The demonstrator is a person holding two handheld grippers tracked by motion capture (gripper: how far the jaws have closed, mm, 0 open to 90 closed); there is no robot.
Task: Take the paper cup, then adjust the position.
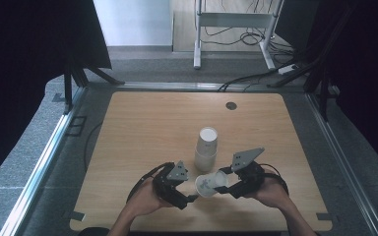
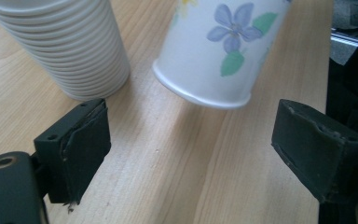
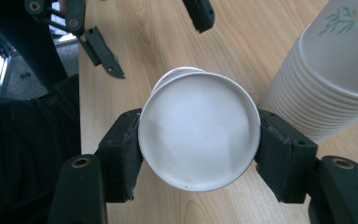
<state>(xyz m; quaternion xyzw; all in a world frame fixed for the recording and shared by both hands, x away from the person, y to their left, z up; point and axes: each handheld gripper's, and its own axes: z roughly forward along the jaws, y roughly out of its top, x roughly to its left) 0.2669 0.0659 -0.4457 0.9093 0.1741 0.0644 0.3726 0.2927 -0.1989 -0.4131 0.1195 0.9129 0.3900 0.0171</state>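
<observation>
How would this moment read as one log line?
right gripper: shut on paper cup | left gripper: open, facing cup | stack of cups: upright on table

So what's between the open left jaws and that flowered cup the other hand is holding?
Nothing but bare wooden table. In the left gripper view, the left gripper stands open just short of the flowered cup, which the right gripper clamps.

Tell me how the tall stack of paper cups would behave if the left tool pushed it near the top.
The stack of cups is tall on a narrow base, upside down on the table, so a high push would probably tip it, not slide it. Thin paper looks light, so little force is likely needed. Nested rims might let cups shift apart.
</observation>
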